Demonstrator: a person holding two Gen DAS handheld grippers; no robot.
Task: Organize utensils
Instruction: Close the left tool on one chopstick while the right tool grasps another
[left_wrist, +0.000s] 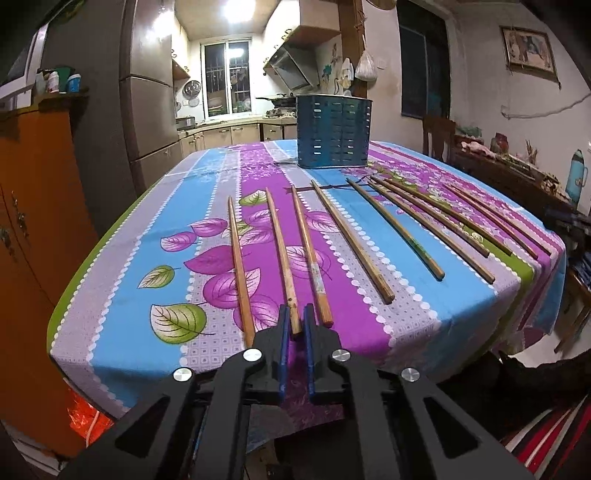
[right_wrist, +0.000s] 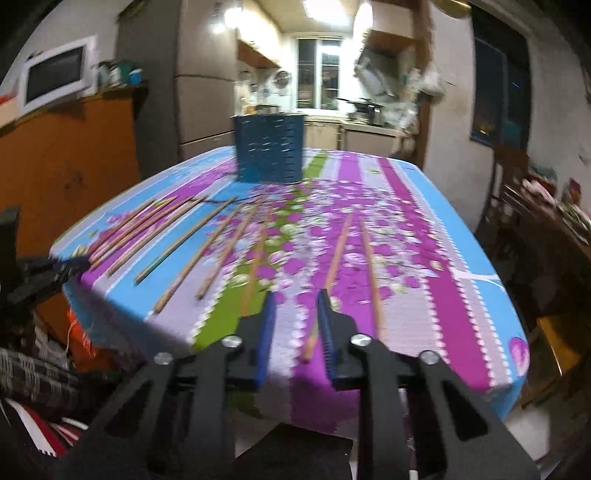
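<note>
Several wooden chopsticks lie side by side on the flowered tablecloth. In the left wrist view my left gripper is shut on the near end of the second chopstick from the left. My right gripper is open at the table's near edge. A chopstick lies between its fingers, close against the right finger and apart from the left one. Another chopstick lies just right of it. The blue slotted utensil holder stands upright at the far side of the table.
The left gripper shows at the table's left edge in the blurred right wrist view. An orange cabinet stands left of the table and a cluttered side table on the right. A fridge and kitchen counters lie beyond.
</note>
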